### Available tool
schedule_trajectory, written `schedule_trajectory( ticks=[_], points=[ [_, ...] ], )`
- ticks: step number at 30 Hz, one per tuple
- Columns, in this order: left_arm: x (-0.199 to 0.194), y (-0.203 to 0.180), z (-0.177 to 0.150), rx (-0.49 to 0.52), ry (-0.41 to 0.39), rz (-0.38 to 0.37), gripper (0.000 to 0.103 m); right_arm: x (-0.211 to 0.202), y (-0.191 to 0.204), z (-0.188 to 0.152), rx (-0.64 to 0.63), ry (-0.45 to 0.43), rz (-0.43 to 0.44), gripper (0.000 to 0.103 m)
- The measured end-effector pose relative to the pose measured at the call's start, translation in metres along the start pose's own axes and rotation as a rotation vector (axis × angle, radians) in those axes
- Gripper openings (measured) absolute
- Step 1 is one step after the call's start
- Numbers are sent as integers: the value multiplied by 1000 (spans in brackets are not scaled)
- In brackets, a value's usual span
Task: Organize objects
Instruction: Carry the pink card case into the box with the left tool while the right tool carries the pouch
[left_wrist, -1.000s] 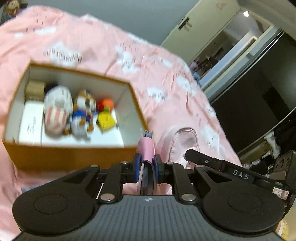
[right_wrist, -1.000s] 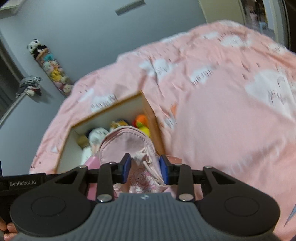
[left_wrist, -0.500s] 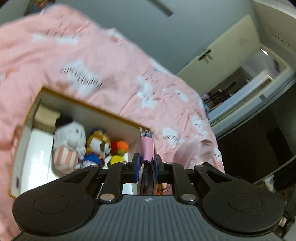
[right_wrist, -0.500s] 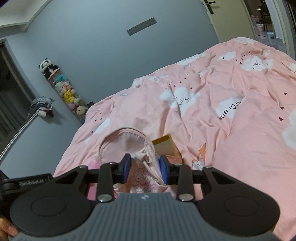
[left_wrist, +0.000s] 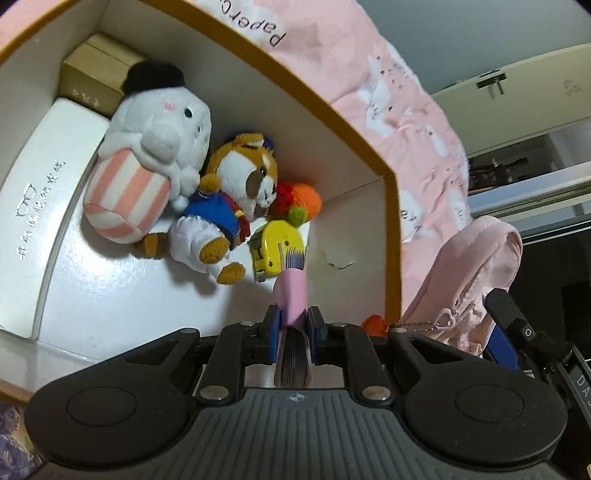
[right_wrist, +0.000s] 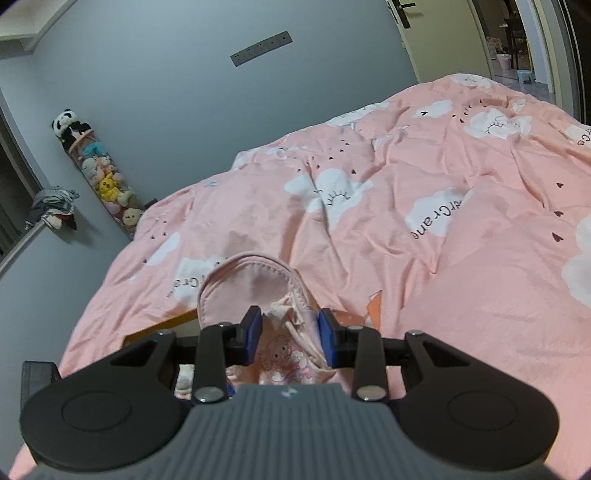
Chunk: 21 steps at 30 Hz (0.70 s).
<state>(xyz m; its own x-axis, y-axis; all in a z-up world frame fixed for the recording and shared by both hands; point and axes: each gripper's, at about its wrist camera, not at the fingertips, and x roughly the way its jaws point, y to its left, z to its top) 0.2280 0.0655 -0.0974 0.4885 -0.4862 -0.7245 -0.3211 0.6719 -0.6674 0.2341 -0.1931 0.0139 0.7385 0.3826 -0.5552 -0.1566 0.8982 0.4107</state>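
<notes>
My left gripper (left_wrist: 293, 325) is shut on a pink comb (left_wrist: 291, 291) whose grey teeth point ahead. It hangs low over the open cardboard box (left_wrist: 392, 236), near the box's right wall. Inside lie a white plush with a striped belly (left_wrist: 159, 125), a brown dog plush (left_wrist: 236, 184), an orange knitted toy (left_wrist: 304, 199) and a yellow tape measure (left_wrist: 275, 243). My right gripper (right_wrist: 290, 332) is shut on a pink pouch (right_wrist: 251, 291) with a cartoon print. That pouch (left_wrist: 476, 273) hangs just outside the box's right wall in the left wrist view.
The box stands on a bed with a pink cloud-print cover (right_wrist: 424, 229). A flat white carton (left_wrist: 40, 206) and a small brown carton (left_wrist: 96, 74) fill the box's left side. A tube of plush toys (right_wrist: 99, 173) leans on the grey wall. An open doorway (right_wrist: 517, 40) lies far right.
My left gripper has dropped and rolled toward the box, whose inside now fills its view. My right gripper has shifted with the pouch, and the box has slipped almost out of its view.
</notes>
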Motion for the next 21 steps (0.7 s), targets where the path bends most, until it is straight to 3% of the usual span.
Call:
schedule_trajectory(
  ticks=[4, 8, 11, 14, 18, 21],
  points=[
    [17, -6, 2, 7, 71, 80, 17, 4, -4, 0, 6, -6, -3, 35],
    [34, -14, 0, 10, 159, 118, 18, 3, -6, -1, 0, -11, -4, 36],
    [40, -18, -1, 18, 183, 143, 18, 2, -6, -2, -9, -13, -9, 36],
    [43, -22, 0, 49, 202, 184, 18, 2, -6, -3, -13, -13, -14, 36],
    [55, -35, 1, 160, 233, 310, 25, 1, -7, -3, -3, -15, -11, 36],
    [61, -34, -3, 205, 264, 326, 29, -1, -7, -3, -8, -17, -11, 36]
  ],
)
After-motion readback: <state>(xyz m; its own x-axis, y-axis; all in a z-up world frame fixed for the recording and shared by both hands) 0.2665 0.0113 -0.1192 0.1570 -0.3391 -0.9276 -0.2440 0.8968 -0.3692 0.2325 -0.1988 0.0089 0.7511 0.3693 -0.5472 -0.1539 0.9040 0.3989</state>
